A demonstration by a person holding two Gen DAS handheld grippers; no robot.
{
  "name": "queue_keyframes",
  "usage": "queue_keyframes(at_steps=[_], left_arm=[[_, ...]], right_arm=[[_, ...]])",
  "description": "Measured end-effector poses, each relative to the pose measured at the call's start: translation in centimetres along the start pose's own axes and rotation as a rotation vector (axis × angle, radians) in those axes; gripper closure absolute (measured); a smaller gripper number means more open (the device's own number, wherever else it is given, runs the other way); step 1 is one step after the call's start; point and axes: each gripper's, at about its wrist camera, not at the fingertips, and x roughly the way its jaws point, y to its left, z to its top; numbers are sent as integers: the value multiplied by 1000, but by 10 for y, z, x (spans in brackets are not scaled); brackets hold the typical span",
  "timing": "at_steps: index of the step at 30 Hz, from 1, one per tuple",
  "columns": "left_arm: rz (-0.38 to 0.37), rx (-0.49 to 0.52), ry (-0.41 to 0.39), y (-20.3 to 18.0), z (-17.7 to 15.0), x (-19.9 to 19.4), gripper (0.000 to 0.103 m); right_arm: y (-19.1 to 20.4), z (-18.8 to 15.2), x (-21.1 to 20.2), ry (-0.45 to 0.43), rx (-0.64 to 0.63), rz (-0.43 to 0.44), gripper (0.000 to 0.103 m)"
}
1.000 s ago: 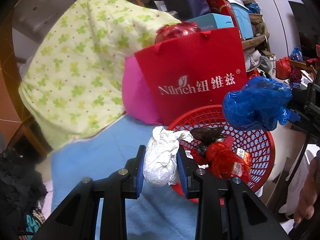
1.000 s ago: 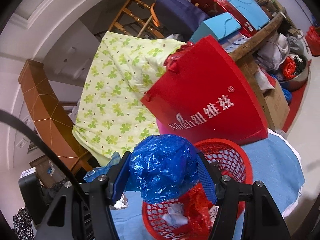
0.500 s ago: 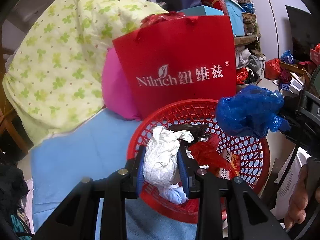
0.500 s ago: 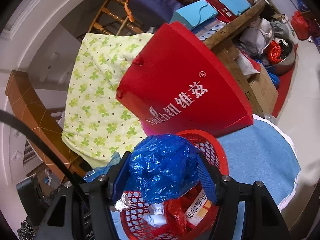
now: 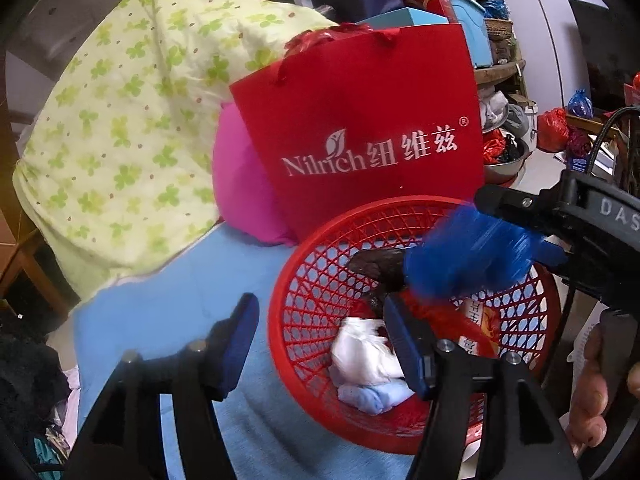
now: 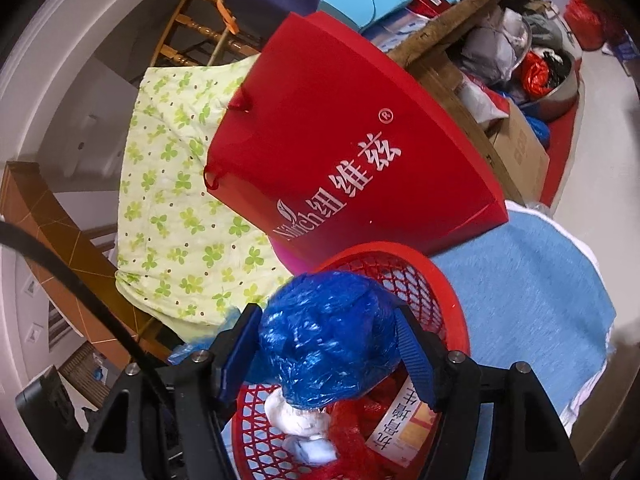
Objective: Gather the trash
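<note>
A blue cloth point(image 5: 168, 300) carries the red basket point(image 5: 304, 280), red paper bag point(image 5: 360, 120) and pink bundle point(image 5: 240, 184)

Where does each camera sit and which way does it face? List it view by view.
Left wrist: on the left claw, open and empty, looking down its fingers into the red basket; the right claw and a hand show at the right.
Right wrist: on the right claw, looking over the blue bag between its fingers into the basket.
Shared: the basket, the white paper wad, the red Nilrich bag and the clover-print cloth.
</note>
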Motion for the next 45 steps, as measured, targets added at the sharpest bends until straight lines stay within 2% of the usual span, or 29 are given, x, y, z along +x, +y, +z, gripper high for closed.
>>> queue_keyframes(at_steps=[4, 8, 16, 18, 23, 30, 32, 34, 45], left_arm=[[19, -20, 4, 8, -2, -5, 37], [44, -43, -3, 18, -3, -14, 22], [53, -81, -11, 37, -5, -35, 20], [55, -97, -15, 42, -6, -42, 15], [75, -120, -31, 55, -7, -56, 14], [85, -174, -44, 75, -7, -76, 13], [84, -190, -41, 79, -7, -81, 4], [90, -200, -47, 82, -6, -86, 4], [209, -212, -45, 96, -7, -121, 3]], right_arm=[[3, -1, 1, 15, 24, 20, 28], [13, -2, -2, 16, 7, 28, 28], [40, -4, -14, 14, -69, 40, 28], [53, -5, -21, 9, -107, 39, 28], [80, -8, -35, -3, -211, 7, 26], [111, -18, -56, -10, -385, -97, 23], [117, -21, -62, -12, -427, -115, 23], [124, -22, -67, -15, -460, -126, 23], [162, -35, -99, -18, -590, -125, 23]])
